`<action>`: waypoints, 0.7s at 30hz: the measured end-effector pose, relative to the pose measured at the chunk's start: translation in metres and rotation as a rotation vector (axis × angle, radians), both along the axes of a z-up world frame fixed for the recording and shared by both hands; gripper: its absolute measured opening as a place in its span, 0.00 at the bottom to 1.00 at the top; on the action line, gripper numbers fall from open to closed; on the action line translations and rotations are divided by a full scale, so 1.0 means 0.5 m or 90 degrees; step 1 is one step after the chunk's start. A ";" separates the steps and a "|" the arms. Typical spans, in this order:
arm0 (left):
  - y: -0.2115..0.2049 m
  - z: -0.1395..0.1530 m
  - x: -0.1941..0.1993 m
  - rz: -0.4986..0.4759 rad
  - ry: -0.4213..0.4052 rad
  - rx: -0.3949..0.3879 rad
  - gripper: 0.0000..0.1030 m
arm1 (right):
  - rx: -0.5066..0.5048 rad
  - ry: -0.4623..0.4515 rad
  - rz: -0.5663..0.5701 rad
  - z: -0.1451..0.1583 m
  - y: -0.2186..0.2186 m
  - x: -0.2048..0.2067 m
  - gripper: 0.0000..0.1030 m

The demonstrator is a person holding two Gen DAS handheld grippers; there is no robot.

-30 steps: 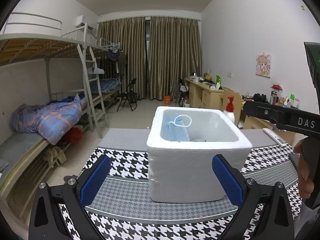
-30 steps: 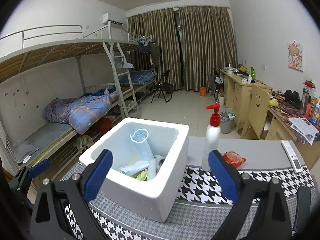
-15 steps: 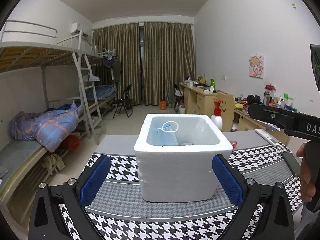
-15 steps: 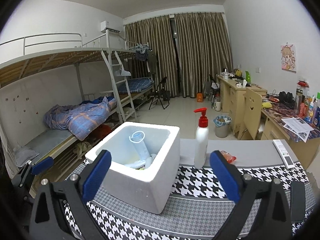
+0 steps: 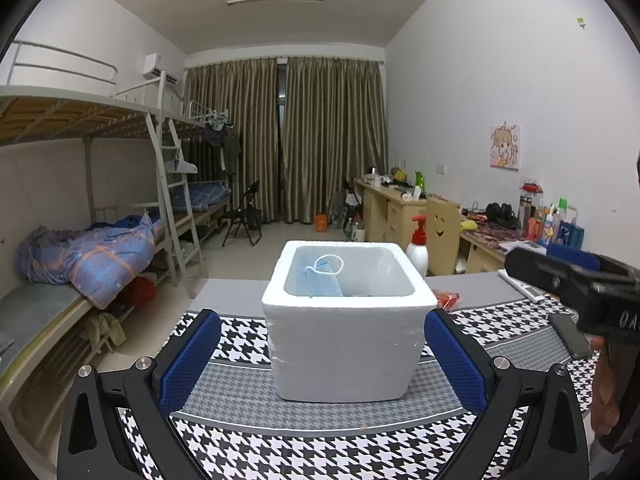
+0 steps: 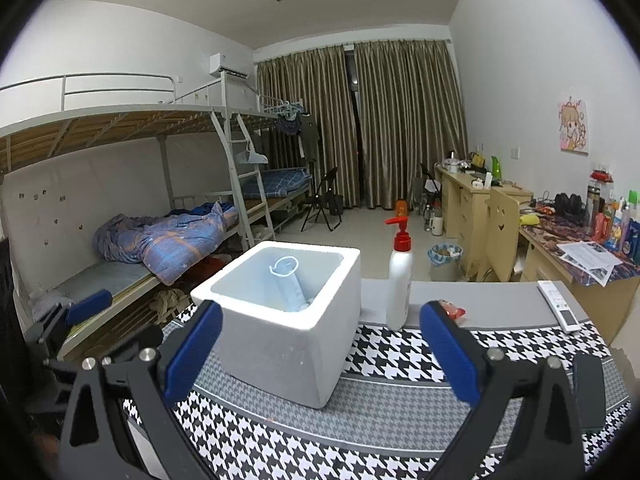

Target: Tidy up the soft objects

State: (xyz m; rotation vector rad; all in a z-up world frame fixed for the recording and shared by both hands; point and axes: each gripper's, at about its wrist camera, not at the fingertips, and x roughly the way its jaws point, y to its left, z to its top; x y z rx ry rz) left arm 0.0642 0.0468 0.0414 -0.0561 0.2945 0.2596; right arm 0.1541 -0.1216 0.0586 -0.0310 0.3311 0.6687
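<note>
A: Face mask (image 5: pixel 322 280), pale blue, is the one soft thing I can make out. It leans against the inner wall of the foam box (image 5: pixel 344 344), its white ear loop (image 5: pixel 329 265) curling up near the rim.

B: How would it handle?

A: My guess: nearly weightless, limp, nothing to break. It would fold under any pinch. The loop or the upper edge of the cloth looks like the best hold, since the rest sits low inside the box.

B: And the box?

A: Light and stiff, I'd judge, but crumbly foam; it could slide on the houndstooth cloth (image 6: pixel 400 356) over the counter (image 6: pixel 480 300) if nudged.

B: Count them, left to right.

A: In the right wrist view: one box with one mask showing, one white pump bottle (image 6: pixel 399 280) with a red top just beside the box, one small red packet (image 6: pixel 452 311) behind it, one remote (image 6: pixel 558 310) near the far right edge. Whether more lies at the bottom of the box is hidden.

B: The claws?

A: Left claw (image 5: pixel 320 360) is spread wide and empty, short of the box. Right claw (image 6: pixel 320 356) likewise gapes, carrying nothing, well back from the box.
</note>
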 end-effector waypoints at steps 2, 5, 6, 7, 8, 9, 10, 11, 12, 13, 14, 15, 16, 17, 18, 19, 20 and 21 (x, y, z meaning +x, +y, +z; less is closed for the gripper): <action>-0.004 0.006 -0.011 0.003 -0.009 0.002 0.99 | 0.004 -0.003 0.000 0.000 -0.006 -0.009 0.98; -0.015 0.009 -0.023 0.004 -0.019 0.004 0.99 | 0.011 -0.014 -0.004 -0.003 -0.015 -0.026 0.98; -0.018 0.009 -0.029 0.002 -0.024 0.005 0.99 | 0.012 -0.018 -0.003 -0.005 -0.018 -0.031 0.98; -0.020 0.010 -0.033 0.001 -0.028 0.004 0.99 | 0.011 -0.022 -0.002 -0.007 -0.021 -0.036 0.98; -0.022 0.011 -0.040 0.002 -0.034 0.004 0.99 | 0.012 -0.026 -0.003 -0.011 -0.024 -0.043 0.98; -0.024 0.011 -0.042 0.003 -0.037 0.004 0.99 | 0.012 -0.029 -0.005 -0.012 -0.025 -0.048 0.99; -0.026 0.010 -0.047 0.002 -0.040 0.003 0.99 | 0.012 -0.032 -0.007 -0.015 -0.027 -0.052 0.99; -0.023 0.010 -0.048 0.002 -0.041 0.002 0.99 | 0.013 -0.036 -0.008 -0.016 -0.030 -0.055 0.99; -0.023 0.009 -0.051 0.004 -0.044 -0.001 0.99 | 0.015 -0.039 -0.007 -0.019 -0.033 -0.058 0.99; -0.024 0.007 -0.052 0.005 -0.046 -0.002 0.99 | 0.017 -0.042 -0.007 -0.022 -0.035 -0.061 0.99; -0.024 0.005 -0.055 0.006 -0.049 -0.003 0.99 | 0.021 -0.045 -0.008 -0.025 -0.038 -0.064 0.99; -0.023 0.003 -0.058 0.007 -0.052 -0.006 0.99 | 0.024 -0.046 -0.008 -0.027 -0.040 -0.065 0.99; -0.023 0.001 -0.061 0.011 -0.055 -0.009 0.99 | 0.026 -0.046 -0.008 -0.030 -0.041 -0.065 0.99; -0.023 -0.001 -0.064 0.014 -0.058 -0.011 0.99 | 0.029 -0.046 -0.006 -0.033 -0.043 -0.067 0.99; -0.024 -0.004 -0.064 0.015 -0.058 -0.010 0.99 | 0.030 -0.045 -0.004 -0.038 -0.044 -0.069 0.99; -0.025 -0.007 -0.065 0.016 -0.059 -0.009 0.99 | 0.030 -0.046 -0.004 -0.042 -0.044 -0.070 0.99; -0.026 -0.009 -0.065 0.016 -0.057 -0.008 0.99 | 0.030 -0.047 -0.007 -0.045 -0.044 -0.073 0.99; -0.025 -0.012 -0.065 0.014 -0.055 -0.010 0.99 | 0.031 -0.048 -0.011 -0.051 -0.044 -0.074 0.99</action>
